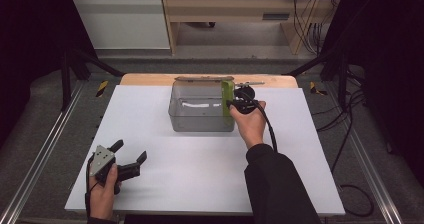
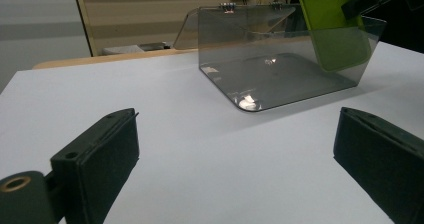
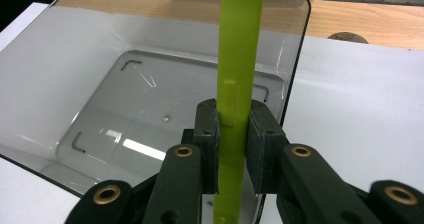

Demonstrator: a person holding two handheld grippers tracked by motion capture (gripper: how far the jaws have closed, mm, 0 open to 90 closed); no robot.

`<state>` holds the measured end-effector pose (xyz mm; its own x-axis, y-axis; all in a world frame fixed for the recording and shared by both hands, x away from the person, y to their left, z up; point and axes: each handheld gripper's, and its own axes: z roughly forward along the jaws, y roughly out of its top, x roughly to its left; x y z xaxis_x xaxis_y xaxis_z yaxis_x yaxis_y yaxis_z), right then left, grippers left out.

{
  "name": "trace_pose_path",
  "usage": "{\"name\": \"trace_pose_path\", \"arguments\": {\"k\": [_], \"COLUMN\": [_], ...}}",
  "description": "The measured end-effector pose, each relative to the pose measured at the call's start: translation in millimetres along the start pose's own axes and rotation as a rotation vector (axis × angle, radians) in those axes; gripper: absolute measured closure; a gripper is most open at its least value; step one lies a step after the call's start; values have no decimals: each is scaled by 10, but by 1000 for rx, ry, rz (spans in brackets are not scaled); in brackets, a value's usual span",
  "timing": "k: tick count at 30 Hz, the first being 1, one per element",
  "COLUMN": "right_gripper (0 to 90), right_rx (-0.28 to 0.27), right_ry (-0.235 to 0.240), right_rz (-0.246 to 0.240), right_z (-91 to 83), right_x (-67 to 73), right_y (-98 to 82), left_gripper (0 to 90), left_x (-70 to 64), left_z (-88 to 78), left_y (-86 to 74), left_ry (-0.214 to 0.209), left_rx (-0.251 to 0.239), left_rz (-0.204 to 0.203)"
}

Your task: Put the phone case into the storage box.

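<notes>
The clear plastic bin (image 1: 201, 109) stands at the far middle of the white tabletop (image 1: 200, 159), open side up, so a thing can be lowered straight in from above. A lime-green phone case (image 1: 227, 96) is held on edge just at the bin's right-hand wall, its lower part already behind the clear plastic in the left claw view (image 2: 334, 29). Holding it thin-side-up lets it slip down along that wall without catching the rim; by the look of it, the step in hand is setting the case into the bin.

The right claw (image 3: 233, 134) is closed tight on the case, one pad on each flat face, gripping it partway along its length while the case stands nearly vertical above the bin's floor (image 3: 125, 114). In the high view this claw (image 1: 231, 104) sits at the bin's right wall, with the hand behind it on the near side.

The left claw (image 1: 131, 156) rests well to the near left of the bin, low over the bare tabletop. Its jaws stand wide apart with nothing between them, and it touches nothing, probably waiting out of the way.
</notes>
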<state>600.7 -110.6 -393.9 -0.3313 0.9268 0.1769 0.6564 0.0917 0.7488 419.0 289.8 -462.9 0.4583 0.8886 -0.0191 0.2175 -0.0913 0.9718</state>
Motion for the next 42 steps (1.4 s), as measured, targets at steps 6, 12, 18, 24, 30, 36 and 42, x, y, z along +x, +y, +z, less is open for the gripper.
{"name": "trace_pose_path", "arguments": {"k": [6, 12, 18, 24, 30, 36, 42], "right_gripper": [771, 771, 771, 771, 771, 771, 771], "right_rx": [5, 8, 7, 4, 1, 2, 1], "right_ry": [5, 9, 14, 28, 32, 36, 41], "right_rz": [10, 12, 14, 28, 29, 35, 37], "right_z": [16, 29, 35, 43, 50, 52, 56], "right_x": [-8, -13, -19, -19, -19, -26, -24], "right_y": [-2, -6, -11, -15, -15, -14, -12], "left_gripper": [43, 43, 43, 43, 43, 43, 43], "left_x": [-5, -6, -4, -3, -4, -8, -8], "left_z": [4, 3, 3, 2, 3, 5, 5], "left_y": [0, 0, -1, -1, -1, -1, -2], "left_ry": [-1, -3, -2, -4, -5, -6, -5], "left_rx": [-2, -2, -2, 2, 2, 3, 3], "left_rz": [-1, -1, -2, 2, 3, 3, 4]}}
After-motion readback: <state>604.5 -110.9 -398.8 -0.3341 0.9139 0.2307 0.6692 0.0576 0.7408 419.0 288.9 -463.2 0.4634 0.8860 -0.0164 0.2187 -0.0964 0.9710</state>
